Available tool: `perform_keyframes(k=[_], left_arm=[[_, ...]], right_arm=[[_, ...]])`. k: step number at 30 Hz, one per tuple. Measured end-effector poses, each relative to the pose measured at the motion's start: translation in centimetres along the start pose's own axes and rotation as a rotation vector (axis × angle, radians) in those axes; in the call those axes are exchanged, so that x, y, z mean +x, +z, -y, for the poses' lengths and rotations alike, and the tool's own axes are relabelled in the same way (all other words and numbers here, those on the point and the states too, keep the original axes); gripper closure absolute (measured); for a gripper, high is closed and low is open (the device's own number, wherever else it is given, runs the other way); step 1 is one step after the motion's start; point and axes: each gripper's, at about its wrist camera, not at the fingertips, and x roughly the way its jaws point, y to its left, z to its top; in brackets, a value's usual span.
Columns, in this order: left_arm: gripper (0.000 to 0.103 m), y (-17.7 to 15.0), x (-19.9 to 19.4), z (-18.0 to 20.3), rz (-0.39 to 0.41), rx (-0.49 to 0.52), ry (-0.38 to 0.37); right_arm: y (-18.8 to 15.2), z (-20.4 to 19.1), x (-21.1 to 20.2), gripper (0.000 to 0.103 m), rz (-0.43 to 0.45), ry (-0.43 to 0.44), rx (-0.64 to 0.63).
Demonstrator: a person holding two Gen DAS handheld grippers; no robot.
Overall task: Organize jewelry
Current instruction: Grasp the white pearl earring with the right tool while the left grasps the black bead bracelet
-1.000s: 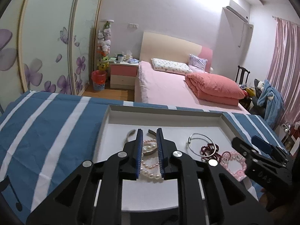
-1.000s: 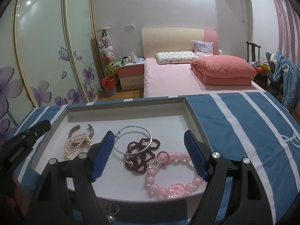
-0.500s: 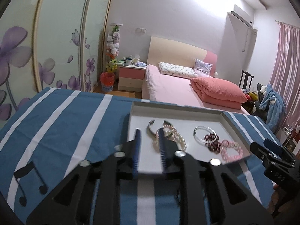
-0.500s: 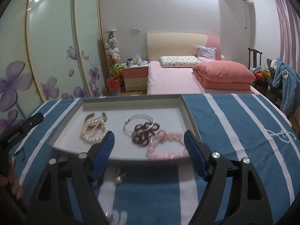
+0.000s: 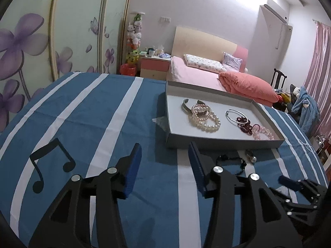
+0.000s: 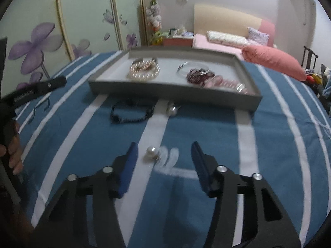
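A grey tray on the blue striped cloth holds pearl bracelets, a silver bangle, dark red beads and pink beads. In front of it lie a black bracelet and a small pearl piece. My left gripper hovers over bare cloth, jaws opening, nothing between them. My right gripper points down at a loose pearl beside a clear plastic bag. Its jaws are closing, with the pearl between them untouched.
The tray is blurred in the right wrist view. A hand holds the left gripper at the left edge. A silver cuff lies in the tray. Behind the table are a pink bed and wardrobe doors.
Both grippers have pulled back from over the tray to the near cloth. The left jaws have widened from almost shut. The right jaws have narrowed and now frame the loose pearl.
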Motion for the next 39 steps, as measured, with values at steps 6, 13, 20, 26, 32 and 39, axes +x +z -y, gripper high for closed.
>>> perform_keyframes(k=[6, 13, 20, 26, 32, 39], left_arm=[[0.050, -0.7, -0.6, 0.3, 0.001, 0.010, 0.000], [0.050, -0.8, -0.5, 0.4, -0.013, 0.011, 0.002], [0.050, -0.9, 0.0, 0.6, -0.031, 0.016, 0.004], [0.050, -1.1, 0.4, 1.3, -0.051, 0.029, -0.013], [0.050, -1.3, 1.1, 2.9, -0.082, 0.051, -0.056], [0.051, -1.7, 3.4, 6.6, -0.150, 0.126, -0.098]], right_arm=[[0.0, -0.6, 0.8, 0.067, -0.035, -0.005, -0.014], [0.4, -1.2, 1.8, 0.078, -0.072, -0.016, -0.041], [0.6, -1.6, 2.0, 0.087, -0.074, -0.023, -0.064], [0.8, -0.5, 2.0, 0.088, -0.072, -0.050, -0.026], [1.4, 4.4, 2.1, 0.088, -0.068, -0.167, 0.098], [1.4, 7.4, 2.1, 0.088, -0.063, -0.191, 0.173]])
